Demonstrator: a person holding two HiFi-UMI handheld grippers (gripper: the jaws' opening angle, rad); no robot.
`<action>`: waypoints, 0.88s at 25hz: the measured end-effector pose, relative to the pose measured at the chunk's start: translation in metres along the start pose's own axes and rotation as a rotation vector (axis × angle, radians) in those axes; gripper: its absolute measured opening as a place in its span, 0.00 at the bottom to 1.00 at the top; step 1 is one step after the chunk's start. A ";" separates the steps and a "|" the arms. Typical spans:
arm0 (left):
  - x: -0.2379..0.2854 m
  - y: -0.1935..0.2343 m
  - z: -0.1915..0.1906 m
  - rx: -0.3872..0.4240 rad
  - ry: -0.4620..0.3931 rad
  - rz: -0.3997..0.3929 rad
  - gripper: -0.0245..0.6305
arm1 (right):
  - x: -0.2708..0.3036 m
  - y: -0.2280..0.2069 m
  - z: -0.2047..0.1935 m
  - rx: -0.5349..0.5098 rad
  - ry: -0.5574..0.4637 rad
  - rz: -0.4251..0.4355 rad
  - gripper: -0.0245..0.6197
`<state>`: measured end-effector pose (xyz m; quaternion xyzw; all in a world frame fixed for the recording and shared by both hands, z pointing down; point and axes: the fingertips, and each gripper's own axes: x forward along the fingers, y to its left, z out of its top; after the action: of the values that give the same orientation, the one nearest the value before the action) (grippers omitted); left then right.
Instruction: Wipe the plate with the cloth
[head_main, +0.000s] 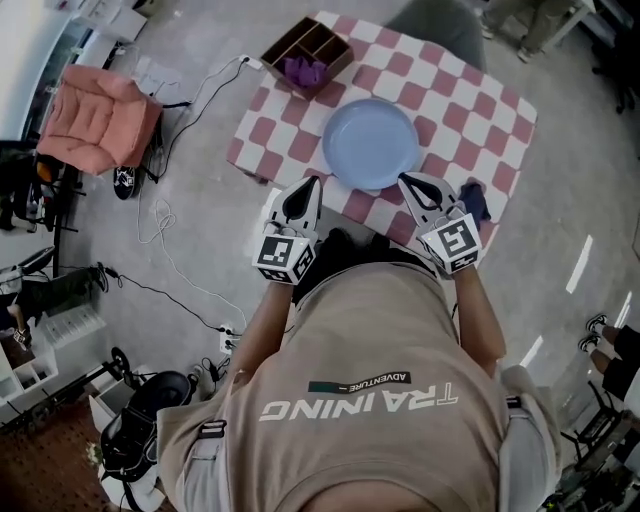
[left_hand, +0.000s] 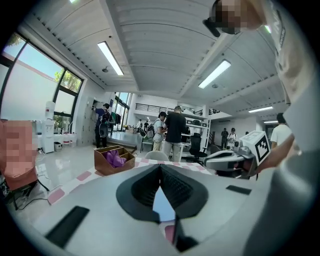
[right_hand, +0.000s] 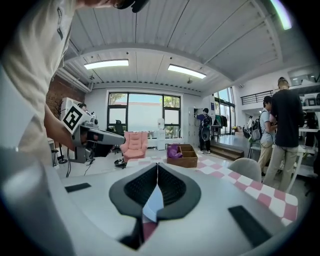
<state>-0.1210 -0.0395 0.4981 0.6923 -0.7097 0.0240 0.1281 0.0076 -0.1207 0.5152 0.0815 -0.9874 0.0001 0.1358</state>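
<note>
A light blue plate (head_main: 370, 143) lies in the middle of the pink-and-white checked table (head_main: 500, 120). A dark blue cloth (head_main: 474, 203) lies on the table's near right corner, just beside my right gripper (head_main: 412, 184). That gripper hangs over the near edge, right of the plate, shut and holding nothing. My left gripper (head_main: 309, 186) hovers at the near edge left of the plate, its jaws meeting at the tips, also empty. In the left gripper view a sliver of the plate (left_hand: 162, 205) shows under the jaws, and the same in the right gripper view (right_hand: 151, 205).
A wooden compartment box (head_main: 307, 53) with a purple cloth (head_main: 305, 69) stands at the table's far left corner. A pink armchair (head_main: 97, 116) and cables lie on the floor to the left. A grey chair back (head_main: 440, 25) stands behind the table. Several people stand far off.
</note>
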 end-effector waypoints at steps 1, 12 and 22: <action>0.005 0.002 0.002 0.003 0.000 -0.009 0.06 | 0.002 -0.003 0.000 0.001 0.002 -0.006 0.07; 0.056 0.048 0.025 0.087 -0.031 -0.130 0.06 | 0.049 -0.032 0.010 0.077 0.015 -0.169 0.07; 0.107 0.087 0.023 0.096 0.036 -0.332 0.06 | 0.089 -0.060 0.020 0.141 0.029 -0.381 0.07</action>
<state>-0.2110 -0.1449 0.5114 0.8048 -0.5813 0.0489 0.1097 -0.0725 -0.1946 0.5185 0.2759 -0.9497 0.0448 0.1415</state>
